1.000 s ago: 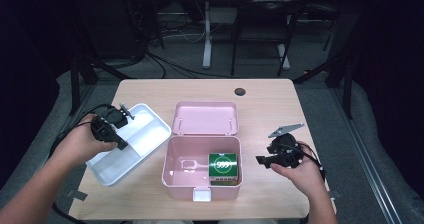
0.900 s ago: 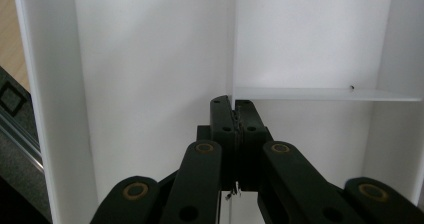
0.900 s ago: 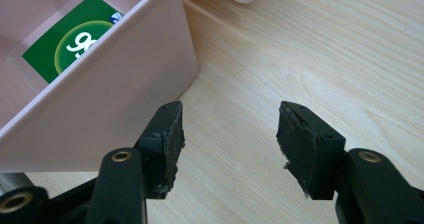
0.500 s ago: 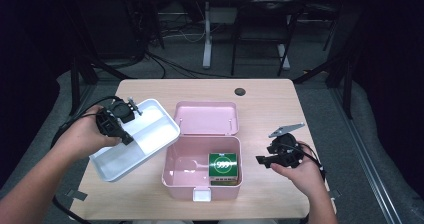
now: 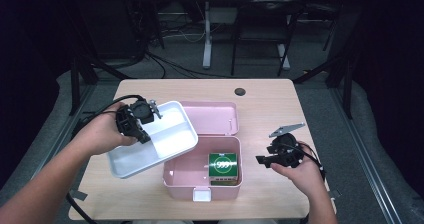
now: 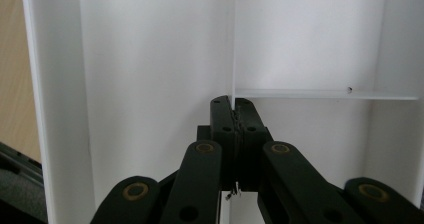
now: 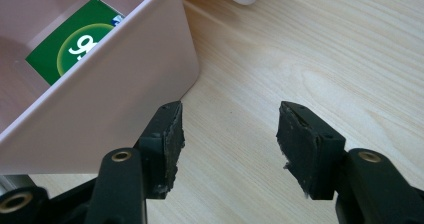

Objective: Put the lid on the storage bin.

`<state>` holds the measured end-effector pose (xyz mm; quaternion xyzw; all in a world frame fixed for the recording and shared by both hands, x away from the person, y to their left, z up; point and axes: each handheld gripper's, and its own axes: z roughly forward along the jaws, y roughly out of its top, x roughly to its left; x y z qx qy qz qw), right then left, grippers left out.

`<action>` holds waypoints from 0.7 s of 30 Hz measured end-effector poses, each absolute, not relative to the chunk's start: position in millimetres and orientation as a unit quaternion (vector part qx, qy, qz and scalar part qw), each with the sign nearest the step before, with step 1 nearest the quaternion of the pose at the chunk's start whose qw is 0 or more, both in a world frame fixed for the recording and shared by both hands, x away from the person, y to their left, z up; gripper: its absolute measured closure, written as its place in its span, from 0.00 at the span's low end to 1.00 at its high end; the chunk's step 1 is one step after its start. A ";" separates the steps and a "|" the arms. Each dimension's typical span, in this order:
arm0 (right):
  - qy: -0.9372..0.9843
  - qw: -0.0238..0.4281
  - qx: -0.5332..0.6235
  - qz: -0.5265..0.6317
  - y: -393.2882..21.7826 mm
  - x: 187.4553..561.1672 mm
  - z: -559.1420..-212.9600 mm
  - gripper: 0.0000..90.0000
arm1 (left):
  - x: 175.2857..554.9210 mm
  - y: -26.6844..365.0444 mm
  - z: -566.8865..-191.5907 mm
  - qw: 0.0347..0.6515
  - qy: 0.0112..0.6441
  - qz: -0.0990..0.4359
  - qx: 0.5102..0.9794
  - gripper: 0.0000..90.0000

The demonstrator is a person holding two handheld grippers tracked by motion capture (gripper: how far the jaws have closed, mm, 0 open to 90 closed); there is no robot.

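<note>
white tray (image 5: 165,144) | left claw (image 6: 234,115) clamps divider | wooden table (image 5: 270,99) | dark room

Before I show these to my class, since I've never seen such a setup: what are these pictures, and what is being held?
A person sits at a wooden table holding a hand-held gripper in each hand. One camera looks down from above; the other two ride on the grippers, looking along their black jaws. On the table is an open pink box with a green packet inside. The left gripper is clamped on the divider of a white tray, holding it partly over the box. The right gripper is open and empty, beside the box.
</note>
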<state>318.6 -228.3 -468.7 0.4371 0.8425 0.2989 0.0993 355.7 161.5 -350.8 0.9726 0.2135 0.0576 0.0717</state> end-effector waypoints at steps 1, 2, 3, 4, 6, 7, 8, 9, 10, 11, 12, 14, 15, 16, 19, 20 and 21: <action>0.843 0.099 0.437 0.299 -228.2 318.5 -468.7 0.48 | 356.1 158.1 -351.4 0.073 0.205 0.058 0.974 0.99; 0.843 0.098 0.437 0.300 -228.2 318.6 -468.7 0.48 | 356.1 154.4 -351.7 0.071 0.198 0.057 0.976 0.99; 0.843 0.098 0.436 0.300 -228.2 318.6 -468.8 0.48 | 355.8 150.8 -352.3 0.074 0.192 0.057 0.977 0.99; 0.843 0.097 0.436 0.300 -228.3 318.7 -468.9 0.48 | 355.6 147.3 -352.3 0.075 0.186 0.056 0.978 0.99; 0.842 0.096 0.437 0.300 -228.6 318.8 -469.2 0.48 | 354.7 140.8 -352.4 0.079 0.169 0.056 0.981 0.99; 0.842 0.096 0.438 0.300 -228.7 318.9 -469.3 0.48 | 354.4 137.5 -352.0 0.077 0.156 0.057 0.983 0.99; 0.842 0.097 0.438 0.300 -229.0 319.1 -469.4 0.48 | 353.5 134.4 -352.4 0.078 0.149 0.058 0.984 0.99; 0.841 0.096 0.438 0.302 -229.1 319.3 -469.7 0.48 | 353.1 131.2 -352.5 0.078 0.142 0.059 0.985 0.99; 0.842 0.097 0.438 0.300 -229.1 319.2 -469.5 0.48 | 353.0 128.1 -353.3 0.080 0.136 0.059 0.986 0.99; 0.842 0.097 0.438 0.300 -229.1 319.2 -469.4 0.48 | 353.0 124.8 -353.7 0.077 0.130 0.058 0.987 0.99; 0.842 0.097 0.438 0.300 -229.0 319.2 -469.4 0.48 | 352.4 121.4 -354.7 0.076 0.126 0.061 0.987 0.99; 0.842 0.097 0.437 0.300 -228.7 319.1 -469.4 0.48 | 352.1 114.4 -357.1 0.074 0.113 0.063 0.989 0.99; 0.842 0.096 0.437 0.301 -228.7 319.2 -469.5 0.48 | 351.9 110.9 -358.2 0.073 0.105 0.062 0.990 0.99; 0.842 0.096 0.437 0.301 -228.8 319.2 -469.6 0.48 | 351.4 107.4 -359.6 0.074 0.098 0.063 0.990 0.99; 0.842 0.096 0.437 0.301 -229.5 319.3 -469.5 0.48 | 350.7 96.8 -362.6 0.074 0.081 0.062 0.992 0.99; 0.842 0.096 0.437 0.301 -229.6 319.3 -469.7 0.48 | 350.4 93.7 -363.8 0.075 0.077 0.062 0.992 0.99; 0.842 0.096 0.437 0.301 -229.6 319.3 -469.9 0.48 | 350.1 90.6 -364.6 0.076 0.072 0.061 0.993 0.99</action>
